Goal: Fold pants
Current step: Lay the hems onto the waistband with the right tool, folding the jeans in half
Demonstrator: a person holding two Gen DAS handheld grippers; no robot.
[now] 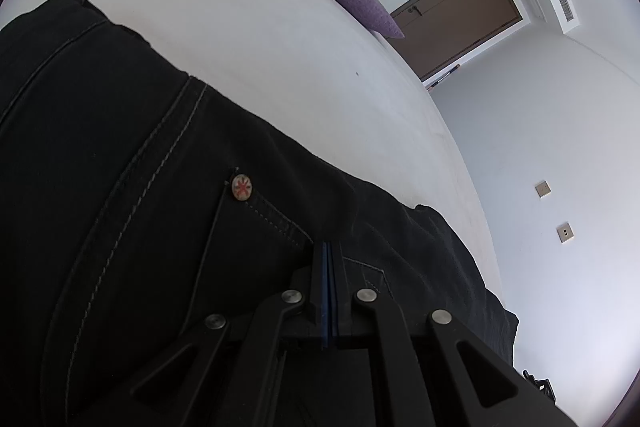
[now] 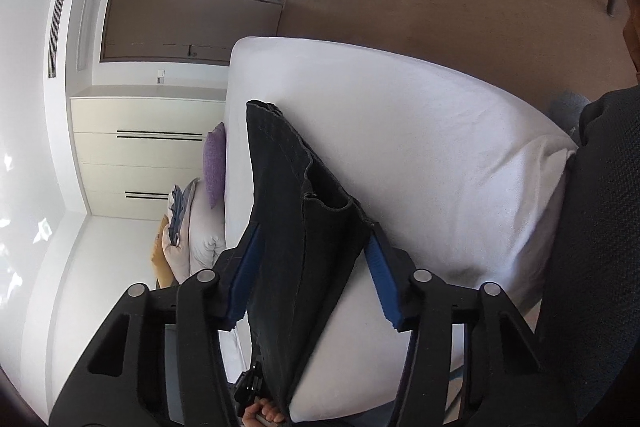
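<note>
Black pants on white bed: left gripper clamped on waistband, right gripper jaws apart w/ fabric between.

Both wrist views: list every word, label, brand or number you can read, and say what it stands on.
No readable text in either view.
Rivet on the black pants: a red star-like mark only, no letters legible.
Wall plates: blank.

The black left gripper has its blue pads pressed together on the black denim pants. The black right gripper stands parted astride those pants.
</note>
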